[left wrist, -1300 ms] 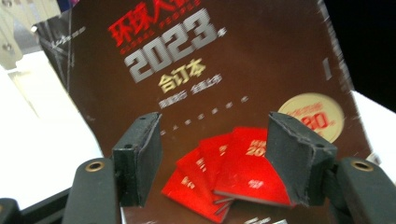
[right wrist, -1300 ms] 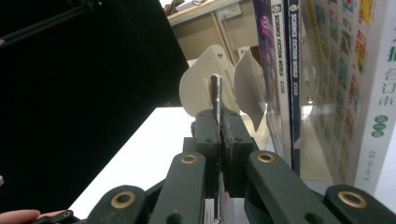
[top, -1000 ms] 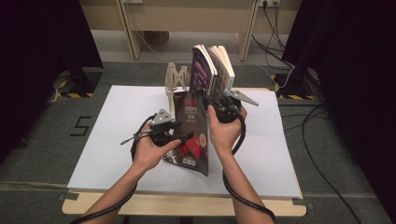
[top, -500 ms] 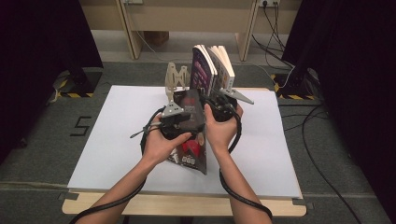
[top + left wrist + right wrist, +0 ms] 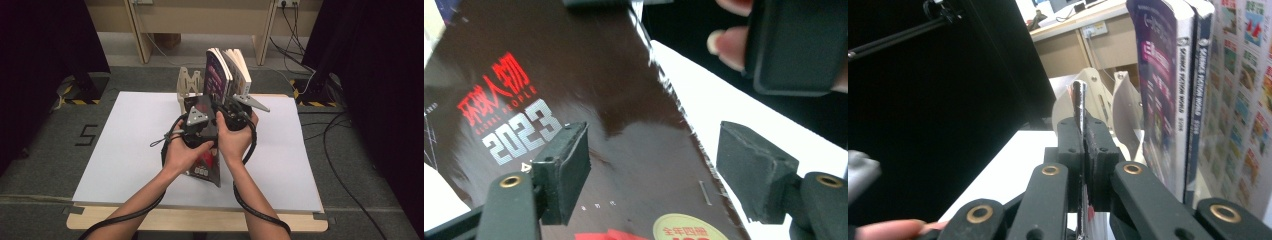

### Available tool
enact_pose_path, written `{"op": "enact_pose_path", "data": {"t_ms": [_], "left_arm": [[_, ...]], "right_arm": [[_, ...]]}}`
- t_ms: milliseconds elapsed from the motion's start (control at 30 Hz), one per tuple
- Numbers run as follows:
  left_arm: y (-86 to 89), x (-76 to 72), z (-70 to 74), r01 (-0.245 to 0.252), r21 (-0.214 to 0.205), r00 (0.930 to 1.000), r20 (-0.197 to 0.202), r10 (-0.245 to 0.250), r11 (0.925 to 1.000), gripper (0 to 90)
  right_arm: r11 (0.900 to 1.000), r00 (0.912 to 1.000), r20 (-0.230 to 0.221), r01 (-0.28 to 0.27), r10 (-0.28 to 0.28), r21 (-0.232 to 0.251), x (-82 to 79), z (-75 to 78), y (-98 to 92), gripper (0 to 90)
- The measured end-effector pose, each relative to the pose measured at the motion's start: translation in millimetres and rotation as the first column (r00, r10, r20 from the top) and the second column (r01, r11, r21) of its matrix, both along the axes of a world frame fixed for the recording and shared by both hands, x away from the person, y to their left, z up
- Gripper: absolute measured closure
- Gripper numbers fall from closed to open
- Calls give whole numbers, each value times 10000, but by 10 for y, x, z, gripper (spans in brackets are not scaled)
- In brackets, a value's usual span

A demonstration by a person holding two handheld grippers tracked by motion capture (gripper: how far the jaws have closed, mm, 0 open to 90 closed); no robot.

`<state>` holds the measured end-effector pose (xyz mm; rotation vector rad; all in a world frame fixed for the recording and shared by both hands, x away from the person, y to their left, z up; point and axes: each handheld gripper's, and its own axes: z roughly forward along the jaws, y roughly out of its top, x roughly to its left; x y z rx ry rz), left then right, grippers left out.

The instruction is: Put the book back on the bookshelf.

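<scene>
A dark glossy magazine (image 5: 206,165) with red and silver print stands on edge on the white table top (image 5: 125,145), just in front of the books. My right gripper (image 5: 233,118) is shut on its top edge; in the right gripper view the thin edge (image 5: 1079,100) sits pinched between the pads (image 5: 1083,132). My left gripper (image 5: 196,131) is at the magazine's left face, close beside the right one. Its jaws (image 5: 654,155) stand open, with the cover (image 5: 589,100) right in front of them and nothing pressed between the pads.
Several books (image 5: 224,75) stand upright in a pale wooden rack (image 5: 187,86) at the back of the table; they rise close on the right in the right gripper view (image 5: 1160,90). Cables trail from both grippers. Dark curtains flank the table.
My left gripper has moved up and to the right along the magazine, ending next to the right gripper. The magazine has shifted a little toward the rack. The right gripper keeps its grip.
</scene>
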<state>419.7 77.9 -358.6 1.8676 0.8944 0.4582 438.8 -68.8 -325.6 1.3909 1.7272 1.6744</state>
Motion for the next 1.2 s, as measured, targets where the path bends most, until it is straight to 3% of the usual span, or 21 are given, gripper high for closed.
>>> {"op": "enact_pose_path", "data": {"t_ms": [167, 367, 533, 733, 867, 1033, 1200], "left_arm": [[37, -27, 55, -169, 228, 9983, 556, 156, 9996, 356], [121, -3, 40, -569, 295, 9949, 849, 542, 9979, 419], [161, -5, -19, -759, 382, 9926, 975, 719, 9964, 468], [144, -19, -110, -955, 464, 9912, 965, 907, 9943, 500], [125, 1, -124, -1215, 221, 9877, 1014, 1187, 9923, 465], [137, 49, -186, -1244, 90, 9914, 413, 1240, 9922, 455], [157, 55, -228, -1381, 121, 9898, 379, 1375, 9904, 527]], "right_arm": [[9999, 9997, 258, -44, 42, 95, -38, 89, 43, 876], [9999, 9964, 838, -120, 125, -61, -105, 187, 94, 876], [9998, 9956, 930, -103, 116, -143, -138, 176, 119, 877], [9995, 9965, 826, -107, 132, -305, -153, 103, 161, 876], [9993, 9962, 857, -90, 121, -363, -163, 80, 173, 876], [9989, 9954, 919, -236, 273, -401, -191, 85, 191, 876], [9984, 9950, 910, -370, 409, -438, -201, 77, 223, 875]]}}
